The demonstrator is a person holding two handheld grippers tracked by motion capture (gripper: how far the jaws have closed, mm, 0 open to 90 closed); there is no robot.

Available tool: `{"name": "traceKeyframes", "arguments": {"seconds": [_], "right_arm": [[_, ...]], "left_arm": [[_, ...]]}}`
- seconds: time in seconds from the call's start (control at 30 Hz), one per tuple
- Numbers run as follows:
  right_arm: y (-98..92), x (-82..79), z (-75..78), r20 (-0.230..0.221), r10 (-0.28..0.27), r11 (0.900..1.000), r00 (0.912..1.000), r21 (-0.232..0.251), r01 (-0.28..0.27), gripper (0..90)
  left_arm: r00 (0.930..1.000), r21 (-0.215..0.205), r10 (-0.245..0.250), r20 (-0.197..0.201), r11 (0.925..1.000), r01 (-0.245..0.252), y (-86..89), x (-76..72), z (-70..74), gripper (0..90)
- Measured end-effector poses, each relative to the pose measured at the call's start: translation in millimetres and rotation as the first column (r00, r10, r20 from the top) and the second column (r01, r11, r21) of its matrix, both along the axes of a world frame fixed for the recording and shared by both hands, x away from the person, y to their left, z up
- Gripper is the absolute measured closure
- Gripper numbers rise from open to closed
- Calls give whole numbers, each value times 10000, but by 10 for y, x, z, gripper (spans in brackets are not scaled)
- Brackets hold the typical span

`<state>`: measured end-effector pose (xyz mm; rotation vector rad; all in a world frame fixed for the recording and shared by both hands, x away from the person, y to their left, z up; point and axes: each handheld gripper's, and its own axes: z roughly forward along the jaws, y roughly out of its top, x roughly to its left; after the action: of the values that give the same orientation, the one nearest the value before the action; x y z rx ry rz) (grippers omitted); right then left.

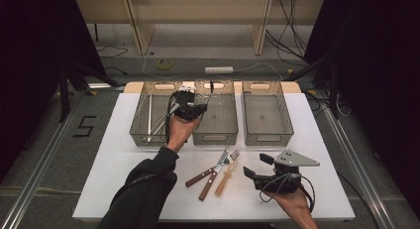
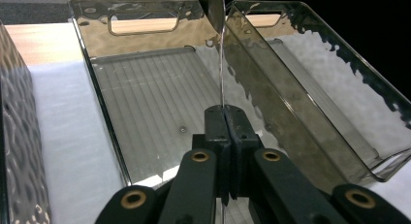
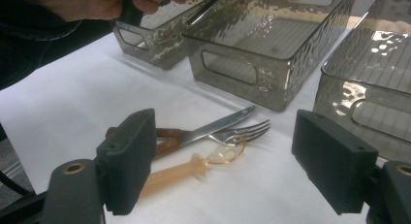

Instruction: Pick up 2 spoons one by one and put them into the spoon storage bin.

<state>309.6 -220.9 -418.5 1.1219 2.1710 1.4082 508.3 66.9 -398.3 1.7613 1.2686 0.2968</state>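
My left gripper [image 1: 202, 108] [image 2: 226, 112] hovers over the middle smoky-clear bin [image 1: 214, 138] [image 2: 102, 105], shut on the thin handle of a metal spoon [image 1: 210, 94] [image 2: 222, 64]. The spoon stands nearly upright with its bowl uppermost. My right gripper [image 1: 253, 167] [image 3: 231, 158] rests low at the table's front right, open with nothing between its jaws. Just to its left lie a wooden-handled knife [image 1: 200, 177] [image 3: 223, 124], a wooden-handled fork [image 1: 233, 154] [image 3: 247, 130] and an amber plastic spoon [image 1: 225, 182] [image 3: 184, 170].
Three bins stand in a row at the back of the white table [image 1: 114, 154]. The left bin [image 1: 137, 135] holds long metal utensils [image 1: 151, 121]; the right bin [image 1: 270, 138] [image 3: 368, 78] looks bare. A person's sleeve [image 1: 143, 189] reaches over the front left.
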Motion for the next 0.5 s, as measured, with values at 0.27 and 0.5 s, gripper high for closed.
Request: {"name": "traceKeyframes", "arguments": {"seconds": [0.27,0.5], "right_arm": [[13,3,-1,7,37,10000,10000,10,-37,253],[5,1,1,-8,67,10000,10000,36,-67,254]], "left_arm": [[9999,135,101,-48,9999,-100,-35,57,-32,888],[9999,414,102,-134,9991,-97,-30,85,-121,883]]}}
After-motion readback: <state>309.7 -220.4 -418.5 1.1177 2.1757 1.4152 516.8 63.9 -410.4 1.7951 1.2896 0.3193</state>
